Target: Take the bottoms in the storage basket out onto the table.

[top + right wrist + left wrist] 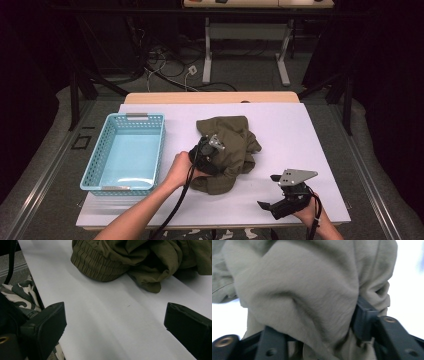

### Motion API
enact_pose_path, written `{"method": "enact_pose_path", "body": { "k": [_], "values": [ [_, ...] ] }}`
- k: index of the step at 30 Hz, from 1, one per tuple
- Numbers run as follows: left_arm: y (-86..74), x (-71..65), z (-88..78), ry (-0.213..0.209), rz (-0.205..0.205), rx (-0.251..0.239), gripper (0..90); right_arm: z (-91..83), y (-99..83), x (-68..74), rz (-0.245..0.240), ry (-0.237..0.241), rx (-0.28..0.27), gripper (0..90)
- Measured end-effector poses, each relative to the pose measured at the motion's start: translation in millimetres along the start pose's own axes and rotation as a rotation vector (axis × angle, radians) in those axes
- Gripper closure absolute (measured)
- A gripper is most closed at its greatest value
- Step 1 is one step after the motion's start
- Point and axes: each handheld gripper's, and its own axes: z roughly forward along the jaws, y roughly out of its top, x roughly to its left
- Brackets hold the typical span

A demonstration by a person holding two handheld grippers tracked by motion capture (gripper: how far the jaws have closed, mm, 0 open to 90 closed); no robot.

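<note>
A crumpled olive-green garment [235,145] lies in the middle of the white table [300,125]. My left gripper [210,150] is pushed into its left side. In the left gripper view a thick fold of the garment [312,297] sits bunched between the two black jaws, which press on it from both sides. My right gripper [272,192] rests low near the table's front right, apart from the cloth, jaws spread wide. The right gripper view looks across bare table to the garment [130,257] and its ribbed hem [97,267].
An empty light-blue plastic basket [125,152] stands on the left part of the table. The table's front edge [210,225] lies just below both hands. Behind the table are cables on the floor and another desk's white legs [207,55].
</note>
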Motion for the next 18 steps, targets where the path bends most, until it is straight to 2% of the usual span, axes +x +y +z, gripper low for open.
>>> {"method": "enact_pose_path", "body": {
  "k": [9, 12, 17, 18],
  "values": [
    [-4.3, 1.1, -1.7, 0.016, -0.026, 0.007, 34.3, 0.9, 0.7, 0.1, -0.004, 0.005, 0.002, 4.0],
    [-5.2, 1.3, -3.4, 0.009, -0.04, 0.016, 29.4, 0.0, 0.4, 0.1, -0.005, 0.002, -0.001, 4.0],
    [-7.5, 0.5, -8.9, 0.01, -0.055, 0.032, 18.7, -0.6, 0.6, -0.3, -0.005, 0.001, -0.001, 4.0],
    [-8.4, 0.1, -10.5, 0.015, -0.057, 0.032, 13.4, -0.4, 0.7, -0.2, -0.006, 0.001, -0.002, 4.0]
  ]
}}
